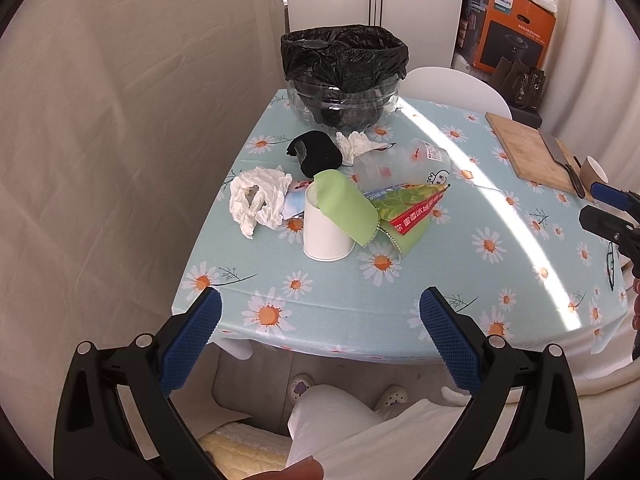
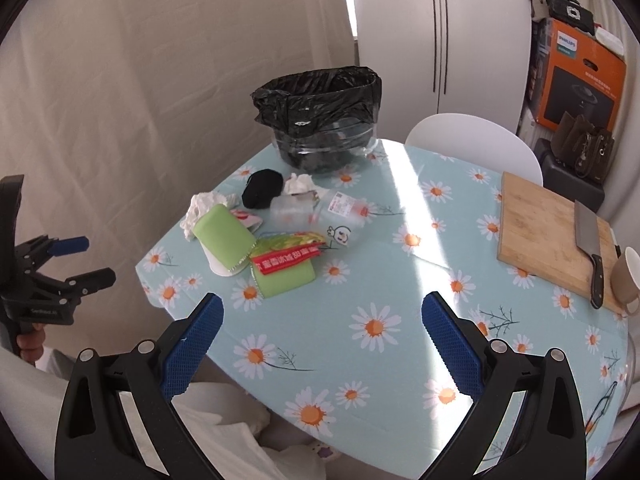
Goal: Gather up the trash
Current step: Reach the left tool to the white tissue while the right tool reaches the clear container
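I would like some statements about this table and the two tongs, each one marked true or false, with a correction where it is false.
1. Both tongs, left and right, are open and hold nothing. True.
2. The bin is lined with a white bag. False: the bag is black.
3. The knife lies on the cutting board. True.
4. The white paper cup stands with its mouth upward. False: it is upside down, with a green cloth draped over it.
5. The clear plastic bottle stands upright. False: it lies on its side.
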Available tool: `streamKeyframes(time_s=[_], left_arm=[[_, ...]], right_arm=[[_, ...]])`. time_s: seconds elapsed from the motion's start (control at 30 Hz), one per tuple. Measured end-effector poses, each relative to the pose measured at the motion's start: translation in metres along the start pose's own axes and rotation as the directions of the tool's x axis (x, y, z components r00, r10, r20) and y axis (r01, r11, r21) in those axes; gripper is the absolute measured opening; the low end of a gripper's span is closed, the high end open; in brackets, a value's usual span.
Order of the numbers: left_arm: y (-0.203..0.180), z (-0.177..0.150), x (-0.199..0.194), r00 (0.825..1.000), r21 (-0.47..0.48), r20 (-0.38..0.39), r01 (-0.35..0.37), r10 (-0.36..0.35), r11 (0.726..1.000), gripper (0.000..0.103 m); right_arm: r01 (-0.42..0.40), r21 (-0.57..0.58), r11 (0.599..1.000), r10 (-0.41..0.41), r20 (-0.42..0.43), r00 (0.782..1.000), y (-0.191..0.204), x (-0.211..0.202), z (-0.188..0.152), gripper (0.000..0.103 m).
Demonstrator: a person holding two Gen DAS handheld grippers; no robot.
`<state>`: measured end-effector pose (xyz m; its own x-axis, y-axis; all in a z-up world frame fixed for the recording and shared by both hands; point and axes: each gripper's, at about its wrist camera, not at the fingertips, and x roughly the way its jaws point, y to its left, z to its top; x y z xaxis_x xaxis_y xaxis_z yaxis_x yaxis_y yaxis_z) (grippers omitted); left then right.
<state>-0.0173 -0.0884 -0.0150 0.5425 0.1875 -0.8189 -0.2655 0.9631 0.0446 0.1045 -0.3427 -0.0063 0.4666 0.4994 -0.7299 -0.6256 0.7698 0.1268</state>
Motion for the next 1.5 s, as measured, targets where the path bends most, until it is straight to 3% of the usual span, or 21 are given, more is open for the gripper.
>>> streamKeyframes(time_s=[0.17, 0.4, 0.73, 1.23, 1.5], left_arm=[[0.001, 0.006, 0.01, 1.0, 0.024, -0.014, -0.011, 0.011, 1.0, 0.097], [0.02, 0.035, 0.045, 0.999, 0.048, -0.034, -0.012, 0.014, 0.999, 0.097], [0.054, 0.08, 0.105, 0.993, 0.075, -0.107, 0.055, -0.047, 0.996, 0.097], [0.092, 0.11, 0.186, 0.971, 0.101, -0.233, 0.081, -0.056, 0.992, 0.097], [0.101, 0.117, 0.219, 0.957, 0.112, -0.284, 0.097, -0.061, 0.989, 0.097]], right_arm=[[-0.02, 0.021, 1.0, 0.021, -0.042, 0.999, -0.01, 0.01, 0.004, 0.095], [-0.075, 0.187, 0.979, 0.078, -0.012, 0.997, -0.027, 0.026, 0.013, 0.095], [0.098, 0.22, 0.97, -0.095, -0.027, 0.995, -0.033, 0.062, 0.048, 0.095], [0.118, 0.314, 0.942, -0.044, -0.235, 0.971, -0.037, 0.158, 0.087, 0.095], [0.11, 0.329, 0.938, -0.008, -0.298, 0.954, -0.034, 0.203, 0.101, 0.095]])
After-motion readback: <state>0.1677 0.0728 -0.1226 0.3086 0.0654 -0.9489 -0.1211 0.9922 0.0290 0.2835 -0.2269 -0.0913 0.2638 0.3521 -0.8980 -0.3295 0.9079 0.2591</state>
